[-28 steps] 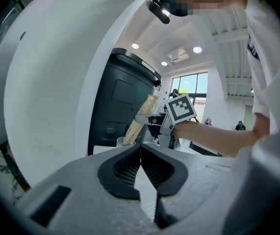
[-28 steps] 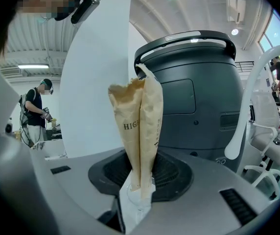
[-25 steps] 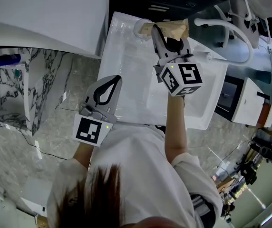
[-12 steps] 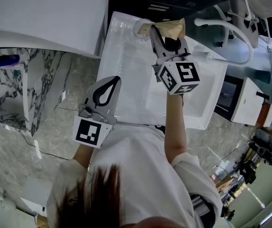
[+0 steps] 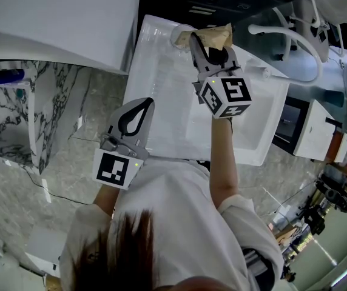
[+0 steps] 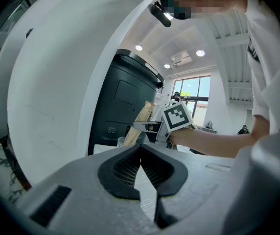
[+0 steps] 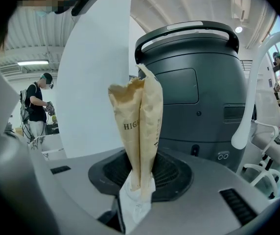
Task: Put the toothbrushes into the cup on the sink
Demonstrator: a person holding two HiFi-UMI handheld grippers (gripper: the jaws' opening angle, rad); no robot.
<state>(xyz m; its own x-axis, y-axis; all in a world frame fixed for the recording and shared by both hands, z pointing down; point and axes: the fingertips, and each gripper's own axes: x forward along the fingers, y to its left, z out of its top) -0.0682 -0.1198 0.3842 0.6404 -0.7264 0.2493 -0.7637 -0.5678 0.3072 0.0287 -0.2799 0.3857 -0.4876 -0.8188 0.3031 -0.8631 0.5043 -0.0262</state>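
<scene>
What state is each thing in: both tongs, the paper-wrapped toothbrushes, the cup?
Left tongs: shut, empty.
Right tongs: shut on the paper-wrapped toothbrushes.
Paper-wrapped toothbrushes: held, sticking out past the jaws.
Cup: upright on the sink's far corner.

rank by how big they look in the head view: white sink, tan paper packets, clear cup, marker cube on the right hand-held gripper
1. white ceramic sink
2. black-and-white marker cube of the right hand-held gripper, though nearest the camera
3. tan paper toothbrush packets, almost as big
4. clear cup, partly hidden
</scene>
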